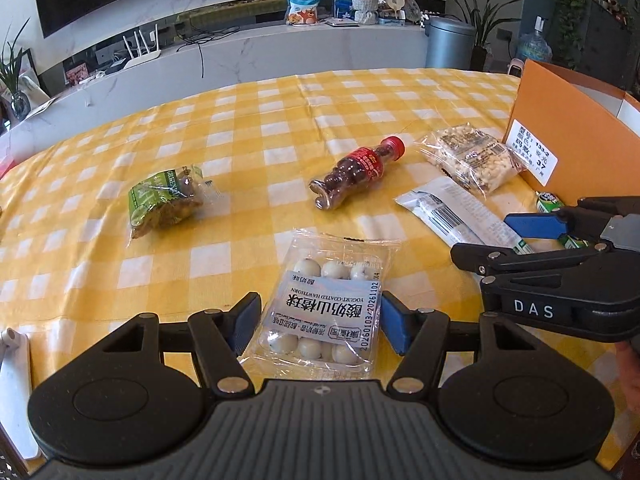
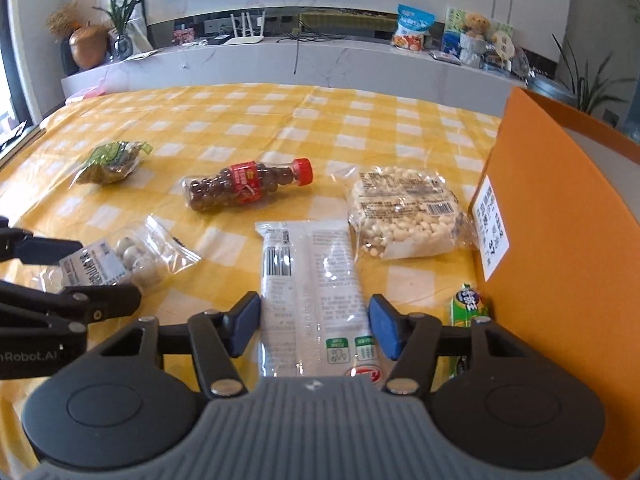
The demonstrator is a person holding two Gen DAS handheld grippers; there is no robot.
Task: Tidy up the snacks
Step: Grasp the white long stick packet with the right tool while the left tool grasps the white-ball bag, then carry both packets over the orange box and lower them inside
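1. The pack of yogurt-coated hawthorn balls [image 1: 322, 312] lies flat on the yellow-checked worktop [image 1: 248, 120], between the blue pads of the left hand-held gripper [image 1: 318, 322]; the pads stand apart on either side of it, with slim gaps to the wrapper.
2. The long white snack packet [image 2: 312, 292] lies lengthwise between the pads of the right hand-held gripper [image 2: 314, 326], whose jaws are also apart; whether the pads touch the packet's edges I cannot tell.
3. Just right of that packet a small green packet [image 2: 468, 306] lies against the wall of the orange box [image 2: 560, 240].
4. Beyond the packet lies a clear bag of pale puffed grains [image 2: 404, 216], near the box.
5. A bottle of dark candy balls [image 1: 356, 174] with a red cap lies on its side mid-worktop, and a green-wrapped snack [image 1: 168, 200] lies well apart to its left.
6. Count: six snacks, one of each kind, one box, two hand-held grippers.
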